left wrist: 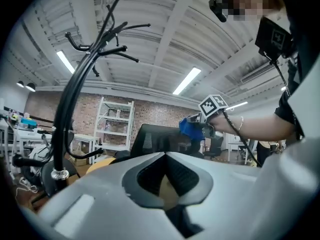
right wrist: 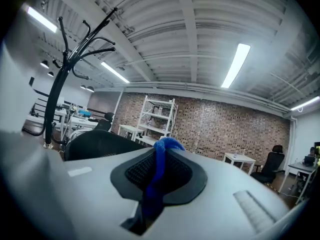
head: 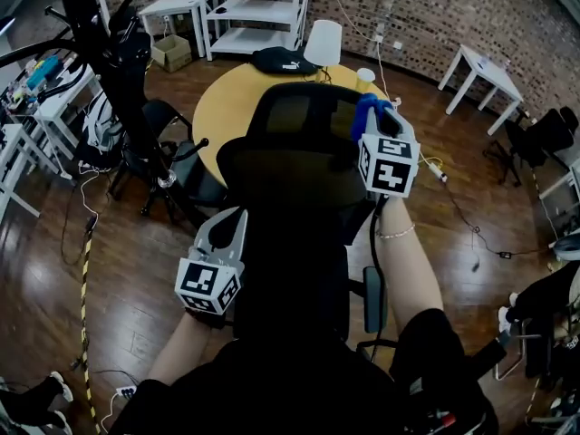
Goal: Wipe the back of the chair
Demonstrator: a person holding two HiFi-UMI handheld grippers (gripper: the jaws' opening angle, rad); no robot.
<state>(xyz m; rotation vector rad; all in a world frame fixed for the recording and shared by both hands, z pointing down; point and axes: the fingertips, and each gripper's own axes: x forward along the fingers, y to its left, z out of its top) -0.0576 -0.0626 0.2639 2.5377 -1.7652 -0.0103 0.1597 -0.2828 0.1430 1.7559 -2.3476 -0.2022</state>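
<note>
- Brick wall [head: 435,16] beyond, wood floor [head: 118,270] below.
- Chair back [head: 299,152]: directly ahead, likely stiff but free to swivel, so brace its edge.
- Left tool [head: 231,229]: pressed together, empty, beside the back's left edge.
- Right tool [right wrist: 160,159]: pinching the cloth [head: 372,111], soft and light, at the top right corner.

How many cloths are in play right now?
1. The blue cloth is clamped in the right gripper, at the top right of the chair. More could be hidden behind it.
</note>
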